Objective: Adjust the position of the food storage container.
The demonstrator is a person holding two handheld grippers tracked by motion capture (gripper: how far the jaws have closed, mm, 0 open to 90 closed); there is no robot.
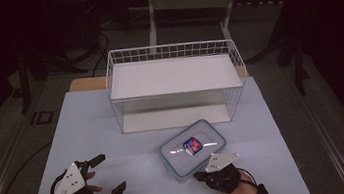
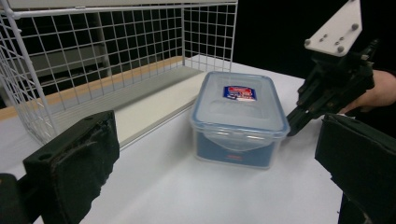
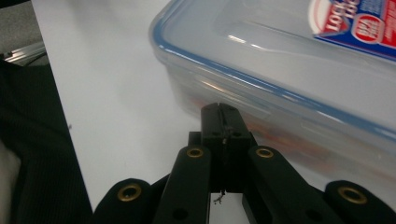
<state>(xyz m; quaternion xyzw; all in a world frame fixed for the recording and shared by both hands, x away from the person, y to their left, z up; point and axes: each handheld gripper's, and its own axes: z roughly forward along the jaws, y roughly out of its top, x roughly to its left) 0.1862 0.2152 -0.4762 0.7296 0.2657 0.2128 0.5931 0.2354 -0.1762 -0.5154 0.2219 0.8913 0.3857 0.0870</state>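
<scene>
- Wire basket (image 1: 172, 51) stands at the far middle of the table (image 1: 89, 133), with a white shelf board across its top and nothing under it
- Clear lidded box (image 1: 193, 148) sits just in front of the basket; contents hard to tell, something reddish low inside
- Right gripper (image 3: 223, 122), jaws pressed together, noses the box's near wall; a push could skid it toward the basket
- Left gripper (image 1: 105, 175) is spread wide, well apart from the box
</scene>
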